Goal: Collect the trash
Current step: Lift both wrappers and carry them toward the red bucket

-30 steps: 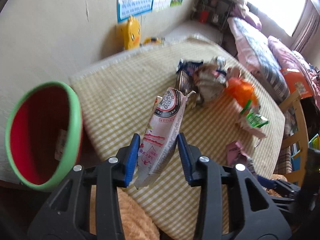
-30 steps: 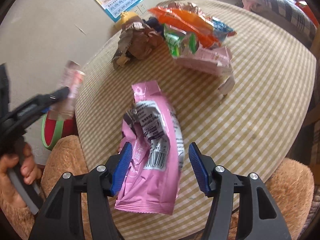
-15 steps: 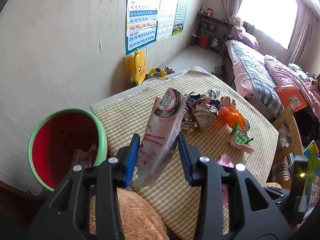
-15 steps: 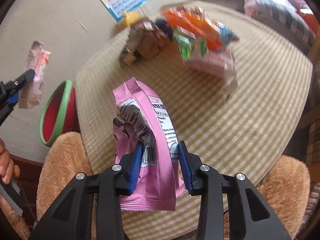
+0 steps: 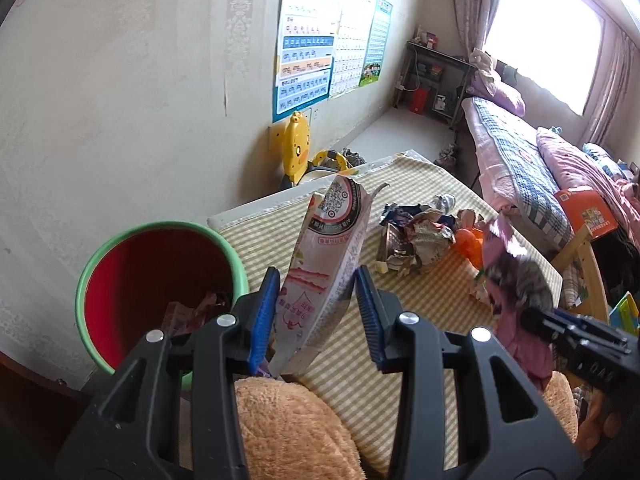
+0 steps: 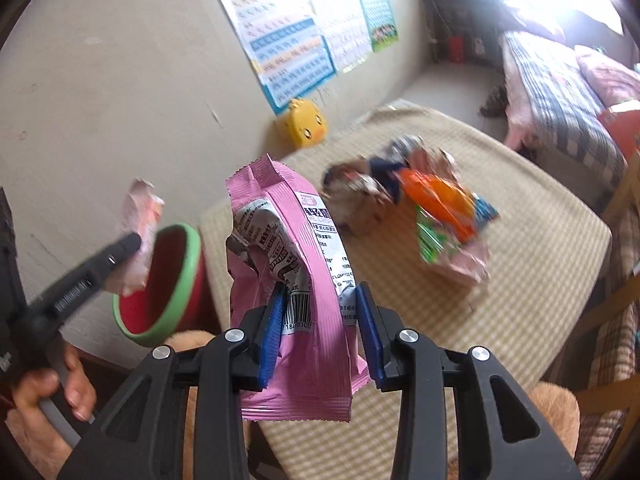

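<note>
My left gripper (image 5: 316,304) is shut on a white and pink snack wrapper (image 5: 326,268), held upright in the air just right of the red bin with a green rim (image 5: 160,280). Some trash lies inside the bin. My right gripper (image 6: 320,320) is shut on a pink snack bag (image 6: 296,280), lifted above the table's near edge. The bin (image 6: 168,284) and the left gripper with its wrapper (image 6: 138,236) show at the left of the right wrist view. A pile of crumpled wrappers (image 5: 424,240) lies on the checked tablecloth (image 5: 432,300).
The pile has brown, orange and green wrappers (image 6: 436,208). A fuzzy orange cushion (image 5: 288,432) sits below the grippers. A yellow duck toy (image 5: 296,152) stands by the wall. A bed (image 5: 528,168) and a wooden chair (image 5: 584,264) are at the right.
My right gripper closed on the pink bag and lifted it off the table. My left gripper rose with the white wrapper and moved beside the bin's opening.
</note>
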`<act>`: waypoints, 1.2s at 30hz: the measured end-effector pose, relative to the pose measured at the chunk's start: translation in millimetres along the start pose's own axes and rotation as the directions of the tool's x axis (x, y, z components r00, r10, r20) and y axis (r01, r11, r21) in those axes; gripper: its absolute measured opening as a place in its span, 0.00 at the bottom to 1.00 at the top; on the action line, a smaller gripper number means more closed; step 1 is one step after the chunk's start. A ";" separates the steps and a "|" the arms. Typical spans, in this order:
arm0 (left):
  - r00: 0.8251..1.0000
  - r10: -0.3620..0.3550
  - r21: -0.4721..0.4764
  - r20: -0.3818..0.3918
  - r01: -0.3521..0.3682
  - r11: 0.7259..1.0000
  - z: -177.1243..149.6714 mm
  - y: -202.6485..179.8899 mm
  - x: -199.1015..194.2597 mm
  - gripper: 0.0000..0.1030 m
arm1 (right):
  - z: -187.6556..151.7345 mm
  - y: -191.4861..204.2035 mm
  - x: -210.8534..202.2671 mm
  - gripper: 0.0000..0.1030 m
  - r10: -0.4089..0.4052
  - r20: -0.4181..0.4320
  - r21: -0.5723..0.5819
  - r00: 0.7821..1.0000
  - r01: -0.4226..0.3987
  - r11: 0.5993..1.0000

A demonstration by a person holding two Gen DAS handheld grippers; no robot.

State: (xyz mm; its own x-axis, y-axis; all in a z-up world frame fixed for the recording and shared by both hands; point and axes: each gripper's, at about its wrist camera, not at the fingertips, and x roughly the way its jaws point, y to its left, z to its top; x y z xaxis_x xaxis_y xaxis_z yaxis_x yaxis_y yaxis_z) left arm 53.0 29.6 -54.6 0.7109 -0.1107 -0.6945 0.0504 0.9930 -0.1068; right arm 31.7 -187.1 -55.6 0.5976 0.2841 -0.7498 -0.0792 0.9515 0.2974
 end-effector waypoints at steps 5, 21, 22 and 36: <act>1.000 0.020 -0.021 0.004 -0.020 1.000 -1.4 13.6 -2.3 0.36 | 10.5 27.3 1.3 0.33 0.033 0.018 -0.045 0.999 -0.033 0.998; 0.993 0.110 -0.063 0.044 -0.107 0.992 3.1 41.0 -9.7 0.36 | 26.2 66.1 5.1 0.33 0.099 0.041 -0.094 0.994 -0.095 0.991; 0.992 0.116 -0.068 0.044 -0.112 0.991 3.0 43.9 -9.6 0.36 | 26.8 67.7 6.4 0.33 0.102 0.039 -0.095 0.994 -0.098 0.991; 0.979 0.203 -0.157 0.022 -0.198 0.968 -5.6 97.6 -8.9 0.37 | 29.0 105.9 40.6 0.33 0.125 -0.022 -0.145 0.992 -0.127 0.981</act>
State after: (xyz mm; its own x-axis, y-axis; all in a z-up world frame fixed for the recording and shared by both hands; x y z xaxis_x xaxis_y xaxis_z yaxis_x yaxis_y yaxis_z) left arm 47.6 127.3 -62.8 0.7214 0.0946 -0.6860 -0.2019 0.9763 -0.0777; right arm 70.7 -78.3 -37.3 0.5655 0.4031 -0.7195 -0.2695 0.9148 0.3008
